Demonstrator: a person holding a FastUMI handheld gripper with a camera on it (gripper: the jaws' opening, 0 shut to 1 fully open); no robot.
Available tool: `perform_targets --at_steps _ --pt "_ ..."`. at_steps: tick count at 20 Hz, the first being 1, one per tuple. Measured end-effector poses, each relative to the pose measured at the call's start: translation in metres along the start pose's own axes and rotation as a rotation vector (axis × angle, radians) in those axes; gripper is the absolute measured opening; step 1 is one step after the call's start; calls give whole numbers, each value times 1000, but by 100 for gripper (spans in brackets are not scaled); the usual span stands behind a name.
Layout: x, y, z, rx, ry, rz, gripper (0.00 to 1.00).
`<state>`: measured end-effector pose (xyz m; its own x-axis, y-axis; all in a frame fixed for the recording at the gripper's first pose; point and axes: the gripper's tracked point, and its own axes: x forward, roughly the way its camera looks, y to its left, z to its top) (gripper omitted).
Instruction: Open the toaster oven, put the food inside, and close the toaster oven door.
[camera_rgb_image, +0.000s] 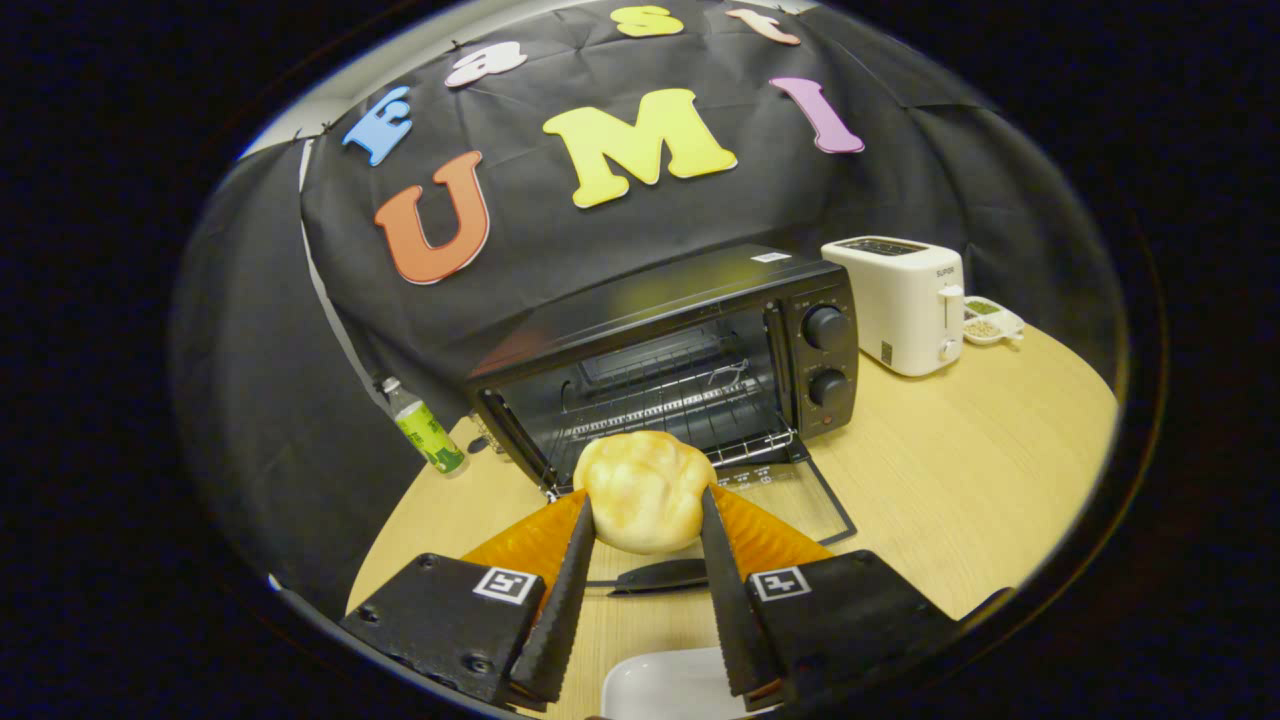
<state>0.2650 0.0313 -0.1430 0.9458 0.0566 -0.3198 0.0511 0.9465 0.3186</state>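
Gripper (645, 520) clamped on the bun (645, 490), both fingers pressing its sides, lifted just short of the toaster oven (690, 350), whose door (800, 500) lies open below; loading step, I'd say: push forward onto the rack (680, 405), then release

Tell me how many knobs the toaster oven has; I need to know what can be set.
2, both on the toaster oven's right panel, beyond the gripper shut on the bread roll: upper knob, lower knob directly beneath it.
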Motion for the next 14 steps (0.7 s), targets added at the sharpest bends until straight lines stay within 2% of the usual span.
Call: perform_targets --at_steps 7,11,14 --pt "77 -6 31 -122 -44 -62 64" --pt "119 -4 32 -118 -41 -79 64" --pt "145 -1 38 -161 -38 -101 66"
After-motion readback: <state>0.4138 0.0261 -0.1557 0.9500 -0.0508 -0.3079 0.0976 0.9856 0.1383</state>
